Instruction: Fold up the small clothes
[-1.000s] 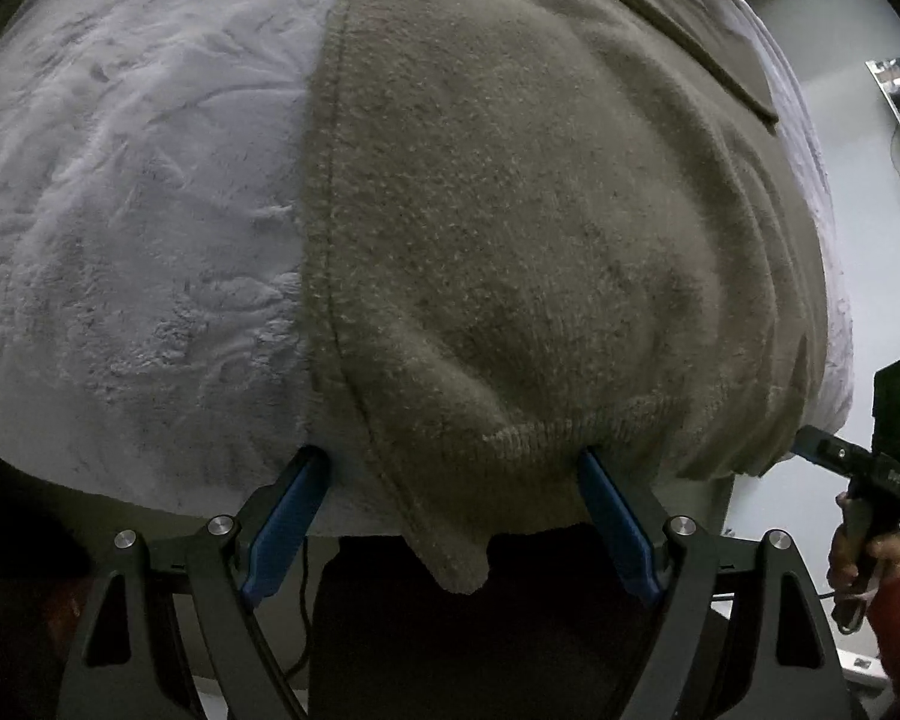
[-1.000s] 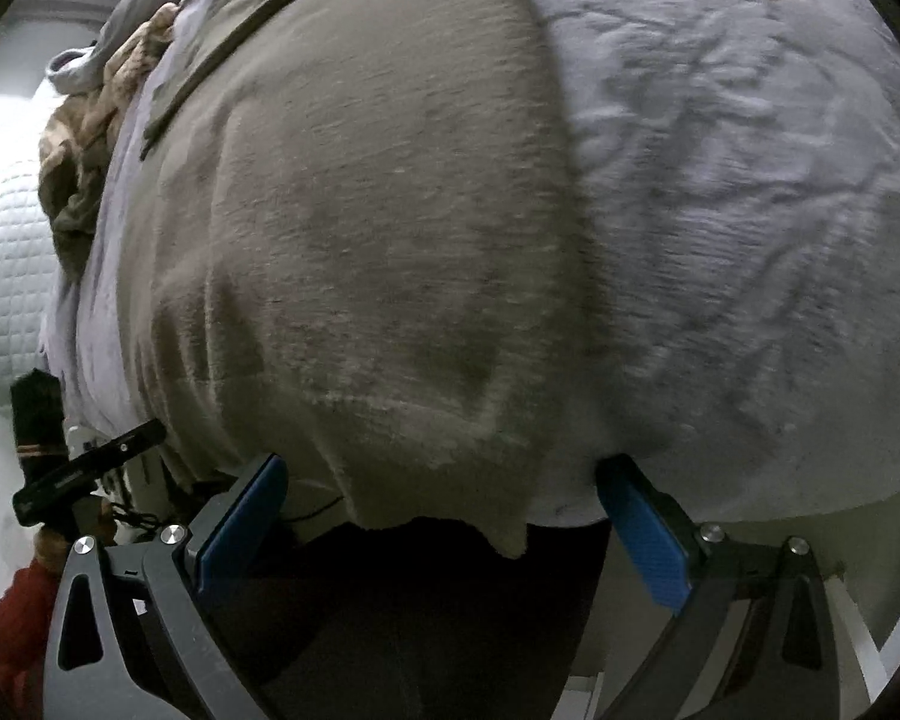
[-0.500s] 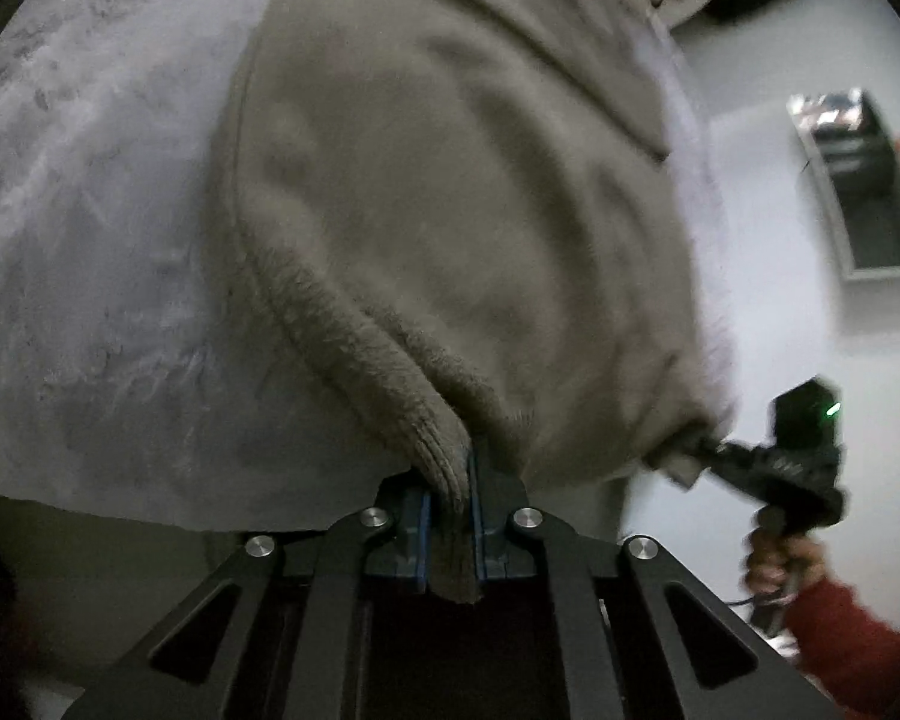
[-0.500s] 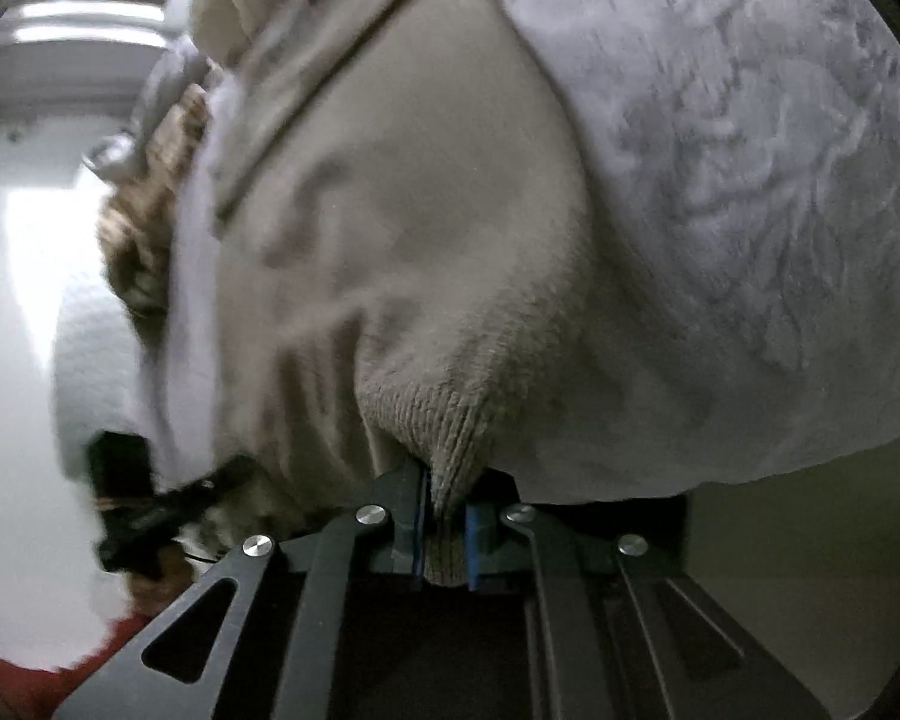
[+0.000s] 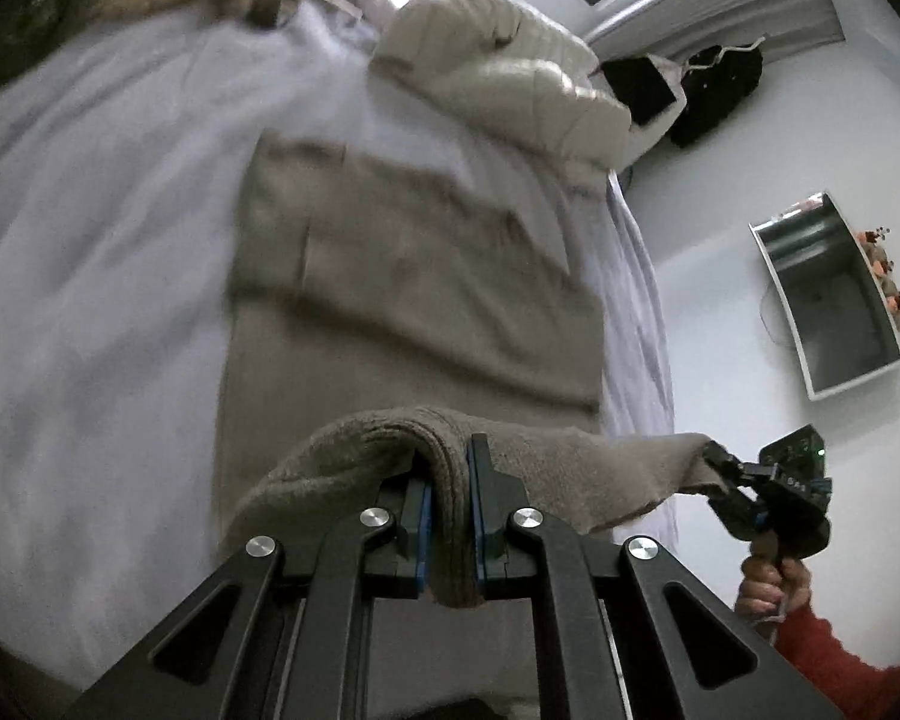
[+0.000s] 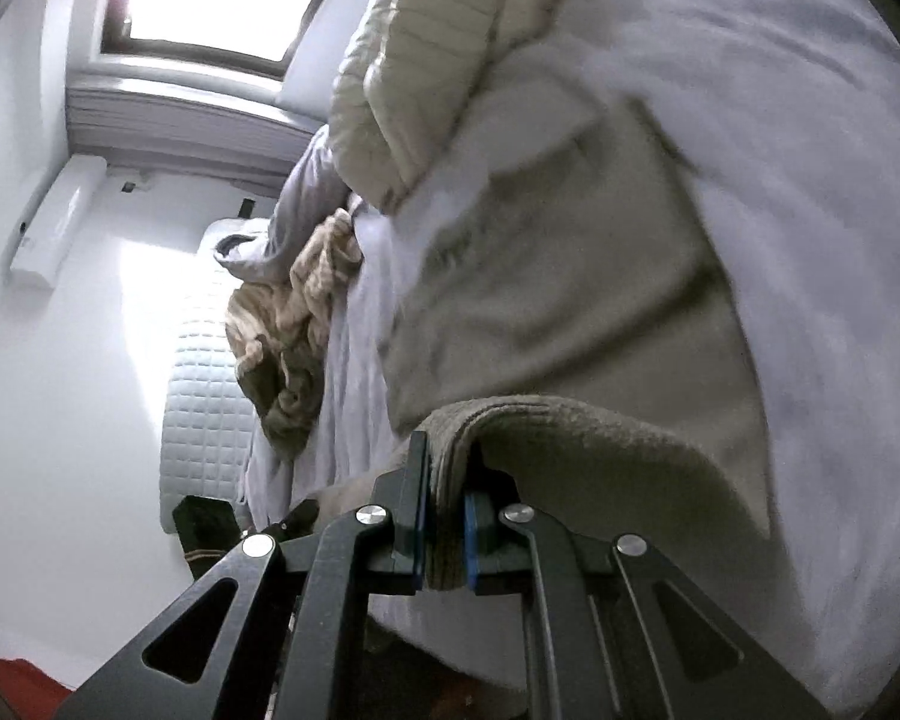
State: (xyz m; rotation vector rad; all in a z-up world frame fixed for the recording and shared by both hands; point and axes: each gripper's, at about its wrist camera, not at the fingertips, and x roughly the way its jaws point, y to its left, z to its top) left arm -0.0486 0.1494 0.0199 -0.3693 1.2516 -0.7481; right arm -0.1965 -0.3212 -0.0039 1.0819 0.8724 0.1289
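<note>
While the beige knit garment [image 5: 414, 300] is spread over the pale grey bedcover [image 5: 102, 276], its near hem is lifted off the bed and pinched at two spots. In the left wrist view, the left gripper [image 5: 448, 516] is seen clamped tight on a thick fold of the hem, blue pads pressed into the knit. The far corner of that same hem is held out to the side by the right gripper [image 5: 727, 471], gripped by a hand [image 5: 768, 588] with a red sleeve [image 5: 840, 666] that gets cut off at the frame edge. In the right wrist view, the right gripper [image 6: 448, 531] is shown closed on a bunched roll of the same fabric.

Lots of it is smeared by motion blur, so the folds further up the garment can't really be made out. What kind of garment it is can't be told either. A cream quilted jacket [image 5: 510, 78] and a tan crumpled heap [image 6: 294, 312] are parked at the far end of the bed, partly hidden. The bottom of both views is blocked by black gripper frames.
</note>
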